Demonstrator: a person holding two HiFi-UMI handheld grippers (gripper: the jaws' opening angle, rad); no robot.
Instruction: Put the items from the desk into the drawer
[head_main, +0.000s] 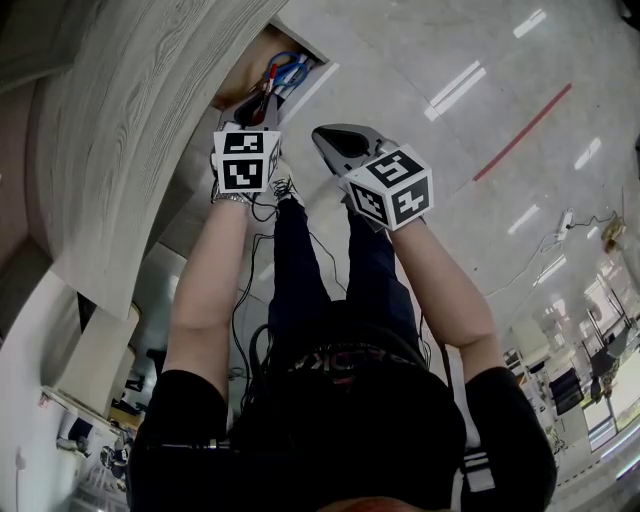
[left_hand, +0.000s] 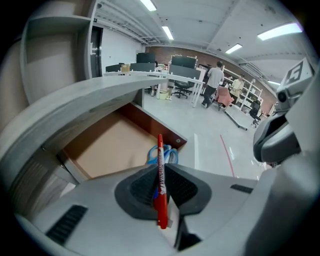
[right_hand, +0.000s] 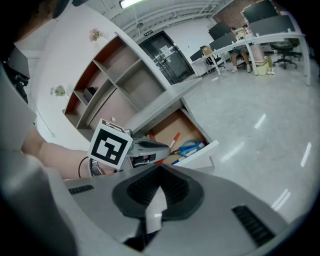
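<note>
The left gripper (left_hand: 161, 168) is closed to a narrow gap on a red pen (left_hand: 160, 187), its pads pressing the barrel, which runs lengthwise between them with the tip pointing out toward the drawer (left_hand: 112, 145). The right gripper (right_hand: 159, 168) has its jaws together with none of the task's items between them, and hangs just beside the left one on the side away from the drawer. So the pen is off the surface (left_hand: 100, 95) but not yet in the drawer, held above its open front. The likeliest mishap is a release too far out: the pen could catch the drawer's front wall and tip over it to the floor. Let go from too high, it could bounce off the blue-handled scissors (left_hand: 167, 154) lying near that front wall. The two grippers are close enough that a sideways swing by either could knock them together and jar the pen loose. Past the scissors, the drawer's bottom is bare and gives the best room to lay the pen. The edge of the surface overhangs the drawer's back part, which limits how far in the gripper can reach. Outside the drawer front, the floor is open.
</note>
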